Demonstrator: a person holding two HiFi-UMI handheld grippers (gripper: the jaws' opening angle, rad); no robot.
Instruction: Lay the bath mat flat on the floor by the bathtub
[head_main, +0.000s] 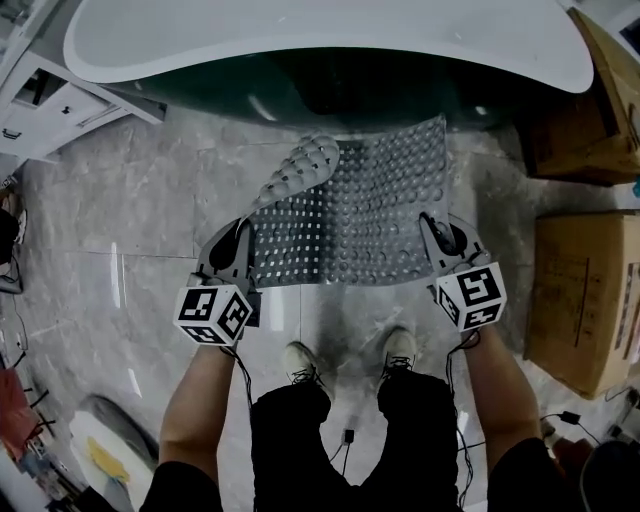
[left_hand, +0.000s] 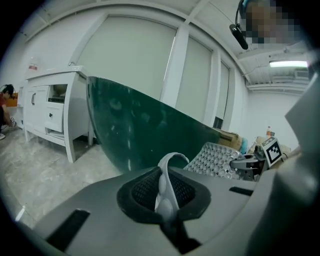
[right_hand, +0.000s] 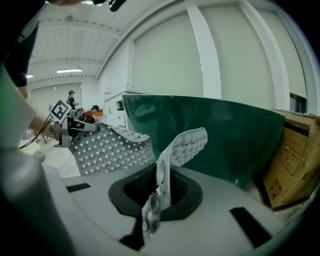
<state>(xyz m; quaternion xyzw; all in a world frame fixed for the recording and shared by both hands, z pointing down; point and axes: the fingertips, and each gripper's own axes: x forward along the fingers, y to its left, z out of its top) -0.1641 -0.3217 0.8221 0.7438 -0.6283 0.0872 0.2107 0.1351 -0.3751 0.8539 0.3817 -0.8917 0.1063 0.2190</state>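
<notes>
1. Pinching the near left corner of the grey, bubble-studded rubber bath mat (head_main: 370, 210), the left gripper (head_main: 240, 238) has its jaws pressed together on the edge.
2. The right gripper (head_main: 441, 236) clamps the near right corner likewise.
3. The mat spreads between both grippers and ahead of them, toward the dark green, white-rimmed bathtub (head_main: 300, 45).
4. Ahead of the left gripper, the mat's far corner is folded over.

floor: grey marble tiles (head_main: 120, 240) | left: white cabinet (left_hand: 52, 107) | right: cardboard boxes (head_main: 580, 300) | ceiling: strip light (left_hand: 287, 64)
</notes>
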